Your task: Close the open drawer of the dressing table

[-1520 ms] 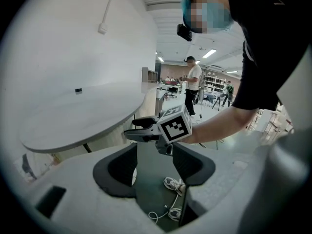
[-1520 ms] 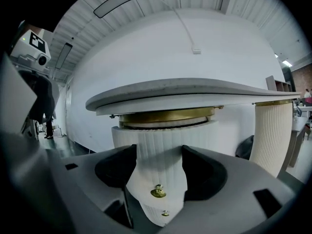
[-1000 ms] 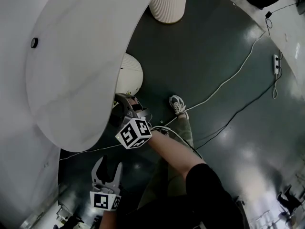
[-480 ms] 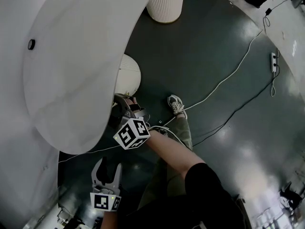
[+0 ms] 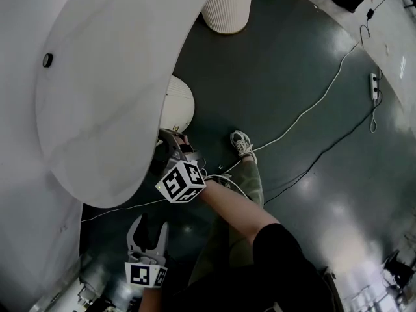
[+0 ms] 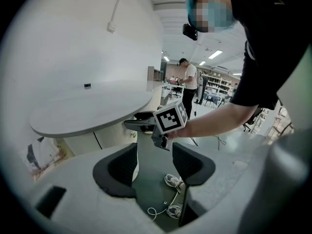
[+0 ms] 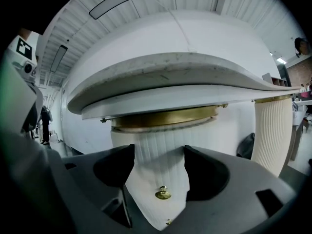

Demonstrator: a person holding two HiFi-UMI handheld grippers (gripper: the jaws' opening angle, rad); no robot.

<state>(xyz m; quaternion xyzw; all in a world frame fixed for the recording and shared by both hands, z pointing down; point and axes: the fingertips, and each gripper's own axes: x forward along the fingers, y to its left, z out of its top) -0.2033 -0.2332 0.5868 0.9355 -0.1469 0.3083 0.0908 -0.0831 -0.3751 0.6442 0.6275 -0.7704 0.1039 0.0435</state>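
The dressing table (image 5: 97,77) has a big, smooth, white top with a round edge; it fills the upper left of the head view. Under the top is a shiny gold band (image 7: 165,117), and below it sits the drawer (image 7: 161,150), round and cream with thin up-and-down ribs. It is in the middle of the right gripper view; I cannot tell if it is pushed all the way in. A little gold knob (image 7: 163,194) sticks out low on its front. The right gripper (image 7: 159,165) points at that front; its dark grey jaws are opening wide, the knob shows in the gap between them, and they touch nothing. Its cube (image 5: 182,181) with black and white squares sits in the middle of the head view. The left gripper (image 6: 155,162) hangs low at the bottom left of the head view, well apart from the table; its jaws are wide apart too, with nothing in them. A fat ribbed leg (image 5: 227,5) stands at the top; the floor (image 5: 292,96) is dark green and glossy; a thin white cable (image 5: 312,109) runs across it near a grey shoe (image 5: 242,143).
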